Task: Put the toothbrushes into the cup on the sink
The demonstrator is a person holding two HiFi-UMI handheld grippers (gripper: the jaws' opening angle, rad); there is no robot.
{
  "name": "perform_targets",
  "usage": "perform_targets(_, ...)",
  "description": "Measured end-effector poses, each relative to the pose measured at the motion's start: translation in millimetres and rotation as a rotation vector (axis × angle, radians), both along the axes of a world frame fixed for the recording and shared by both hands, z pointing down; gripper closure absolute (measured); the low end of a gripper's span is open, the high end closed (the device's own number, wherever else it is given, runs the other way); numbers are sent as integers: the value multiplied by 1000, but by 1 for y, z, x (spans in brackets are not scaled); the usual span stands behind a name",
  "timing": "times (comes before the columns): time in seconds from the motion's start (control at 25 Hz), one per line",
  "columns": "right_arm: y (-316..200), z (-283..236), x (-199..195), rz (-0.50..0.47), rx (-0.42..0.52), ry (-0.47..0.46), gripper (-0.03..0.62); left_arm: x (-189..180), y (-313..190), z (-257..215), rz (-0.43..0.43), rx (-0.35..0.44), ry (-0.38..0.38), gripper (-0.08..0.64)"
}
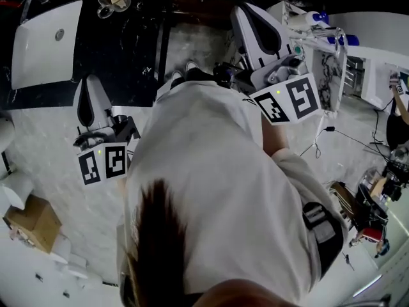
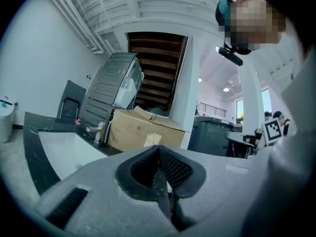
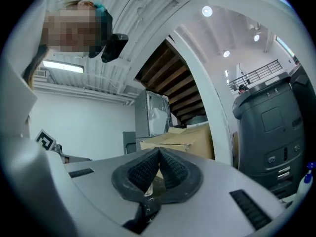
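In the head view my left gripper (image 1: 90,82) is held out over pale floor, short of the black counter (image 1: 121,50) that holds the white sink (image 1: 45,43). My right gripper (image 1: 246,10) is raised on the right, beside the person's white shirt. In the left gripper view the left gripper (image 2: 159,150) has its ribbed pads pressed together with nothing between them. The right gripper (image 3: 159,154) is shut the same way in its own view and holds nothing. I can make out no toothbrush and no cup in any view.
A cardboard box (image 2: 143,130) stands on the counter behind the sink basin (image 2: 64,154). A dark grey bin (image 3: 271,127) and a blue-capped bottle (image 3: 308,174) are at the right. Bottles and a white table (image 1: 329,27) are at the upper right, with cables on the floor.
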State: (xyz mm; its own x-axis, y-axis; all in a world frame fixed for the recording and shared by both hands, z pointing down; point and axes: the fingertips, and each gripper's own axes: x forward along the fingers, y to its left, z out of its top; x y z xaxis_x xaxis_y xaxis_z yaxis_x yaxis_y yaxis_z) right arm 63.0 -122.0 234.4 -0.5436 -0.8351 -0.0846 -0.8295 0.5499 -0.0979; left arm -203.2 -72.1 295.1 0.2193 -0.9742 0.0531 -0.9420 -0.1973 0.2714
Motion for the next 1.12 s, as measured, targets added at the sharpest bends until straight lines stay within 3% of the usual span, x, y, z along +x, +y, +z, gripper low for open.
perform_targets(0.4,24,31,23,70,-64,61,578,0,12,16,18,-29,-5,545)
perform_targets(0.88,24,69,56,129,-172,52,578,1,8,35,-12,-100,-20,545)
perform_targets(1.12,13,71,65,118,-191,51,578,20,-1,29,-4,-98,-32,545)
